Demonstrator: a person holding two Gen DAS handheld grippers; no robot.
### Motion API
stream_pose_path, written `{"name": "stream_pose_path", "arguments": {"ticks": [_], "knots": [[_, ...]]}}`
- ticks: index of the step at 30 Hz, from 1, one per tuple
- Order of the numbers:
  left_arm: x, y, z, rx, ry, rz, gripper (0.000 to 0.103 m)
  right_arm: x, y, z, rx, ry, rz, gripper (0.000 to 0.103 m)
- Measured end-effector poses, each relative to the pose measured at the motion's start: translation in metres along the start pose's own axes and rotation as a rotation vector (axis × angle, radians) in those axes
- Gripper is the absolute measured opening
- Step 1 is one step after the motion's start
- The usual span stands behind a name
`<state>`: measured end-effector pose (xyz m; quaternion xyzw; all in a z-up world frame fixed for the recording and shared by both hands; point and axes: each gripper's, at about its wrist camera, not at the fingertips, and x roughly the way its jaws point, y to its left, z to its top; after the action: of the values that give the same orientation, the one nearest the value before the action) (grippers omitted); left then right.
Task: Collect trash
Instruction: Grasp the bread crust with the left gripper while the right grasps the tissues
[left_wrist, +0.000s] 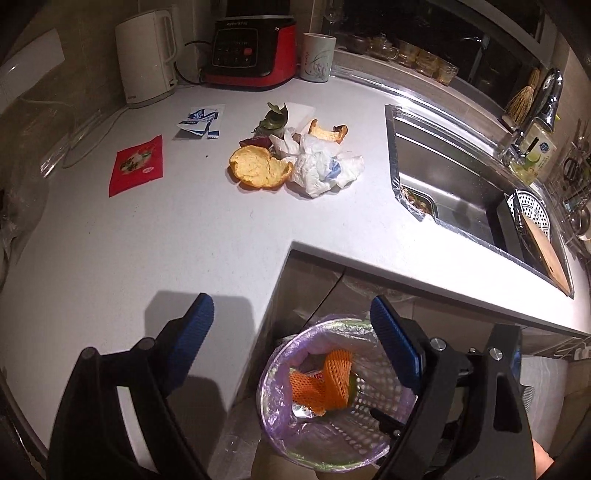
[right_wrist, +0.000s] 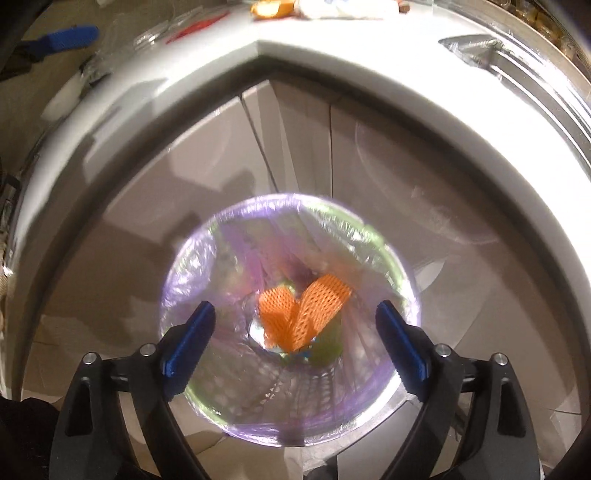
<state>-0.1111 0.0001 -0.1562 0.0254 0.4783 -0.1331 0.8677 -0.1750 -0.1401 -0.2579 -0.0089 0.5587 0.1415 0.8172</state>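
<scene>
White counter (left_wrist: 155, 236) fills the left wrist view, bending around an inner corner, with a steel sink (left_wrist: 454, 184) set into it on the right. Against the back wall stand a kettle (left_wrist: 147, 55), a red appliance (left_wrist: 251, 48) and a mug (left_wrist: 318, 56). Trash lies in a heap near the middle of the counter: an orange peel (left_wrist: 260, 168) touching crumpled tissue (left_wrist: 321, 166), a second peel (left_wrist: 328, 132) and some leaves (left_wrist: 272, 120) behind them. Well apart to the left lie a torn blue-and-white wrapper (left_wrist: 199, 123) and a red packet (left_wrist: 137, 164). The left gripper (left_wrist: 291, 314) is spread wide and empty, one finger over the counter, the other over a bin (left_wrist: 269, 424) that stands on the floor below the counter's corner. The bin has a purple liner, and orange foam net (left_wrist: 325, 380) lies inside. In the right wrist view, somewhat blurred, pale cabinet doors (right_wrist: 184, 177) run beneath the counter edge and the bin (right_wrist: 192, 266) sits directly below. The right gripper (right_wrist: 295, 314) hangs over the bin's mouth, released and holding nothing. The net (right_wrist: 303, 310) rests deep in the bin between the fingers, apart from both, on other scraps too blurred to name.
</scene>
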Motion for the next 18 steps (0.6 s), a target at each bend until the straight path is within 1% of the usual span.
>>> {"name": "stream_pose_path", "arguments": {"ticks": [3,6,10,12,16,18], "knots": [[0.016,0.011,0.02,0.0,0.001,0.002,0.085,-0.02,-0.002,0.014,0.022,-0.045,0.008,0.093],[0.033,0.028,0.04,-0.018,0.013,-0.008,0.085,-0.033,-0.003,0.028,0.042,-0.071,0.016,0.093],[0.051,0.061,0.066,-0.055,0.01,0.009,0.085,-0.048,-0.004,0.044,0.072,-0.107,0.011,0.093],[0.06,0.084,0.08,-0.089,0.014,0.024,0.085,-0.054,-0.004,0.052,0.095,-0.124,0.008,0.093],[0.08,0.137,0.107,-0.169,0.014,0.094,0.085,-0.059,-0.007,0.071,0.143,-0.146,-0.01,0.093],[0.09,0.161,0.117,-0.199,0.024,0.123,0.085,-0.06,-0.009,0.078,0.16,-0.158,-0.034,0.093]]}}
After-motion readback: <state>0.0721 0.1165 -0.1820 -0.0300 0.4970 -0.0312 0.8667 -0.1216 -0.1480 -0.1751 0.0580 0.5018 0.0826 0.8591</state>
